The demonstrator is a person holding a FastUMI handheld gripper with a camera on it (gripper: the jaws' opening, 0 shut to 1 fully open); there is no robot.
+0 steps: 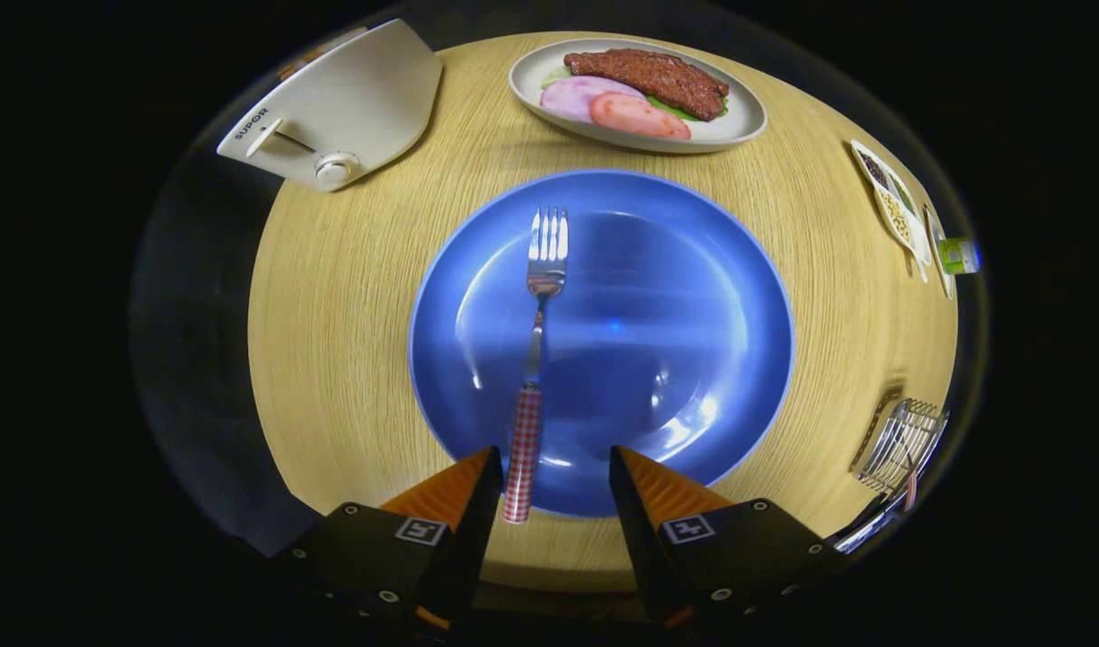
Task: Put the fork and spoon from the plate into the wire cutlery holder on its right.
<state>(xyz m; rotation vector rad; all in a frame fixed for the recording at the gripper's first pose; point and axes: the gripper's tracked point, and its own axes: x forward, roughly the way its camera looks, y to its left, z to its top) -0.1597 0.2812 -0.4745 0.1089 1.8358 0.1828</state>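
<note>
The round table (351,296) looks like pale wood with a fine matt grain. The big blue plate (675,332) is glossy and smooth, catching light. On it, the fork (538,350) has shiny metal tines and a red-checked handle. The wire cutlery holder (904,442) is bright metal.

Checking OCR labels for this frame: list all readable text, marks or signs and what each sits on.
"SUPOR": on the white appliance beyond the plate.
Square tag marks on the gripper, one behind each finger: patterns, not readable text.
Green packet by the small dishes: print too small to read.
Nothing legible on the fork, which lies between the open jaws, or on the holder.
</note>
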